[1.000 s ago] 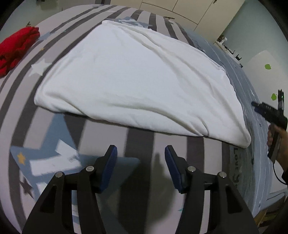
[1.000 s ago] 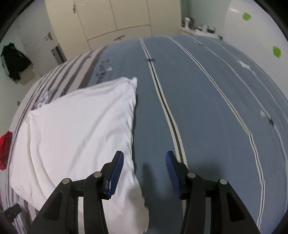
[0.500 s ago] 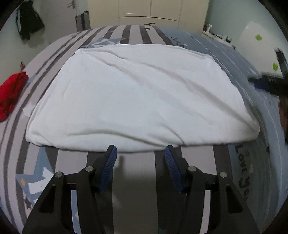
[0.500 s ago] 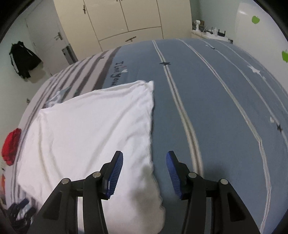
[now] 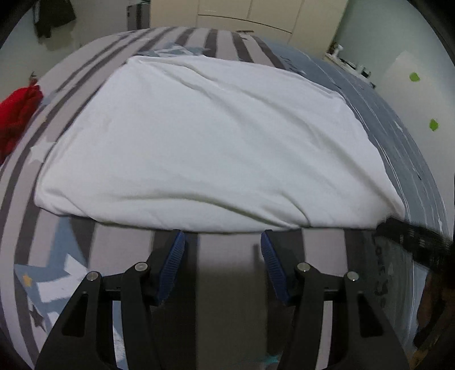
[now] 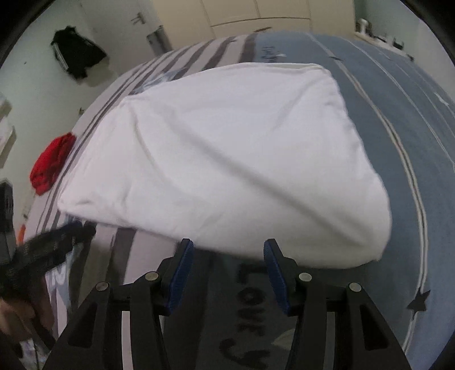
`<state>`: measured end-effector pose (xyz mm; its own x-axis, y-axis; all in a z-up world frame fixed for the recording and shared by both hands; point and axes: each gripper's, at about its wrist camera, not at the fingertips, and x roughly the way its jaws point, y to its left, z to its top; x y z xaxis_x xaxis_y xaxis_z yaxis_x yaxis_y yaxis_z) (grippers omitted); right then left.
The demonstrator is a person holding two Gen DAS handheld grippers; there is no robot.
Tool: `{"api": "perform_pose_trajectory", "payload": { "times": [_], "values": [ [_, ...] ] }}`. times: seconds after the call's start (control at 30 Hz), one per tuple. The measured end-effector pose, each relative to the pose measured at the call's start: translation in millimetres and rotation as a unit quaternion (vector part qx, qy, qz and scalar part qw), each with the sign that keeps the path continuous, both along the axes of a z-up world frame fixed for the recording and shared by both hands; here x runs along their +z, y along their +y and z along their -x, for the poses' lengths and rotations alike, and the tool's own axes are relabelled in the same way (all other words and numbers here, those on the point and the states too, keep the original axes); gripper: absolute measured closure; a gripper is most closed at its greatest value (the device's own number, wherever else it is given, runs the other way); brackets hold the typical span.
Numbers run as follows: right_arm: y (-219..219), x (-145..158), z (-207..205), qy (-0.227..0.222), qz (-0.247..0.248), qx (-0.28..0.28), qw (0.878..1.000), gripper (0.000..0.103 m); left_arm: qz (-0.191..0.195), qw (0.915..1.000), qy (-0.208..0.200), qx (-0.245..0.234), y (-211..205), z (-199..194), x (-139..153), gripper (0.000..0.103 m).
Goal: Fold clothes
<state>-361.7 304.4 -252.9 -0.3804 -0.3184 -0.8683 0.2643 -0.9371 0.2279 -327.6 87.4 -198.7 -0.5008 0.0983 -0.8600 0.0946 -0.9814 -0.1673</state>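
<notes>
The left claw [image 5: 222, 240] hangs spread and empty just short of the near edge of the white garment [image 5: 216, 142], and the right claw [image 6: 228, 249] is likewise spread with nothing between its blue pads, at the same hem. The garment lies folded flat on the striped bed [image 5: 227, 273], its long axis running left to right across both claws. Its layers and sleeves are hidden in the fold. The left view shows the right claw only as a dark blur at the garment's right corner; the right view shows printed lettering [image 6: 250, 310] on the cover. A red cloth [image 6: 51, 162] lies at the bed's far left edge.

Cream wardrobe doors [image 5: 244, 14] stand behind the striped bed [image 5: 227, 42].
</notes>
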Motion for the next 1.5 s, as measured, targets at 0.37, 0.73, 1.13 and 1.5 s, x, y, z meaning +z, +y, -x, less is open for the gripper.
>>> {"api": "perform_pose_trajectory", "payload": {
  "times": [0.37, 0.73, 1.13, 1.5],
  "values": [
    [-80.9, -17.3, -18.6, -0.021, 0.035, -0.01, 0.999, 0.056, 0.035, 0.9971, 0.042, 0.053, -95.7, 42.8, 16.1, 0.05],
    [-92.0, -14.7, -7.2, -0.016, 0.029, -0.054, 0.998, 0.055, 0.011, 0.9975, 0.008, 0.069, -157.0, 43.3, -4.9, 0.049],
    [18.7, 29.5, 94.4, 0.047, -0.031, -0.128, 0.99, 0.052, -0.005, 0.9965, 0.024, 0.081, -202.5, 99.8, 4.7, 0.042],
    [71.3, 3.6, 178.8, 0.021, -0.036, -0.154, 0.987, 0.052, -0.025, 0.9977, -0.011, 0.062, -211.2, 168.4, -14.1, 0.041]
  ]
}}
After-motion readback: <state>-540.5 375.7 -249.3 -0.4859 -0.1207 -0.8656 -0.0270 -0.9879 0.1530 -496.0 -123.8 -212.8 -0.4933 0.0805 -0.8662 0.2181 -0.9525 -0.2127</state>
